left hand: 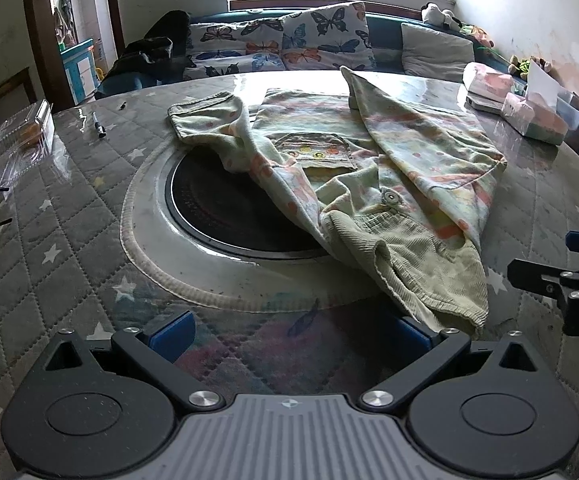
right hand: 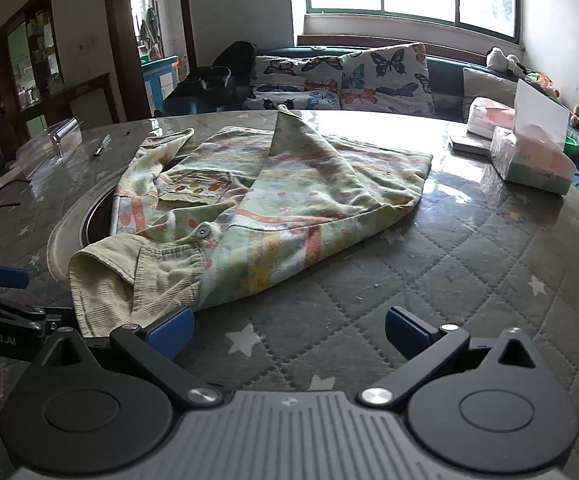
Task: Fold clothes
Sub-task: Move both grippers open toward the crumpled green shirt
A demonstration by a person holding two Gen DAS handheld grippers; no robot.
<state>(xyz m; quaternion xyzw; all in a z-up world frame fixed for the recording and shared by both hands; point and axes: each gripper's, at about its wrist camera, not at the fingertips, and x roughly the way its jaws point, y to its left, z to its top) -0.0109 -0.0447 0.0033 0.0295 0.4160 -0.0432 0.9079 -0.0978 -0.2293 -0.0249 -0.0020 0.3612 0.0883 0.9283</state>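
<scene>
Both sets of fingers spread wide and empty, left gripper [left hand: 289,336] at the ribbed collar, right gripper [right hand: 289,328] beside it; patterned shirt [right hand: 273,200] half folded on the quilted table [right hand: 489,264]: best to pinch the collar edge cleanly, lift low, fold evenly.

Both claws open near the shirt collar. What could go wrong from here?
1. The shirt partly lies over the black round inset in the table; a low drag could snag fabric on its rim.
2. The left claw and right claw sit close together by the collar; both going for it risks a collision.
3. The tissue box stands just beyond the shirt's far right edge; a wide sleeve sweep might knock it.
</scene>
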